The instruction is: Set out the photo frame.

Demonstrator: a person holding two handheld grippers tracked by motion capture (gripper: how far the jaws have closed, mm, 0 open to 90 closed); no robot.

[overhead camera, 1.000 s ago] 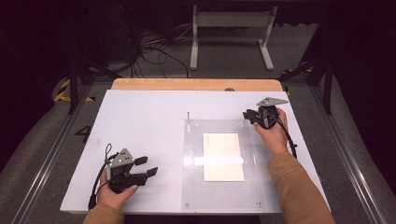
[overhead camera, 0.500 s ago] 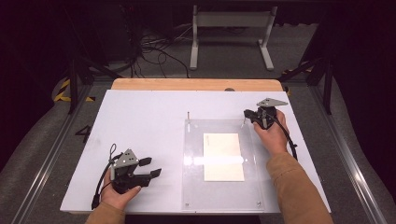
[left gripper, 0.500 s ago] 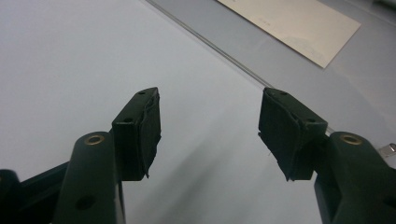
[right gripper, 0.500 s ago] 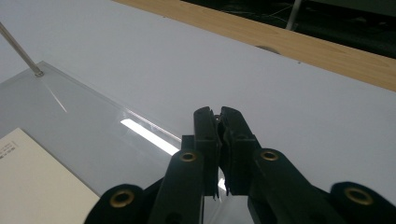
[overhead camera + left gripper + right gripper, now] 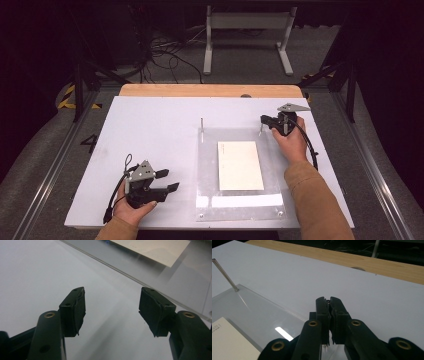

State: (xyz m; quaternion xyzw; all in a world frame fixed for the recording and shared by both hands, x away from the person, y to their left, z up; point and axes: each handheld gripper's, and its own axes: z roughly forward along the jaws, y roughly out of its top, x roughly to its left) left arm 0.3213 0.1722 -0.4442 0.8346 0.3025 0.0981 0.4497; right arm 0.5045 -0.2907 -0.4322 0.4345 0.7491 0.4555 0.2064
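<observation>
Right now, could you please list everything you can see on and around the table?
Table top: one, white, with a wooden strip along its far edge.
Clear plate: one, transparent, right of centre on the table.
Card: one, cream, at the plate's middle.
Thin pins: two, upright at the plate's far corners.
Frame: one, white, on the floor beyond.
Left gripper: black, open, near left.
Right gripper: black, shut on the far right pin.

Sheet (image 5: 240,165) on clear plate (image 5: 207,165), apparently right of table (image 5: 150,130) centre
</observation>
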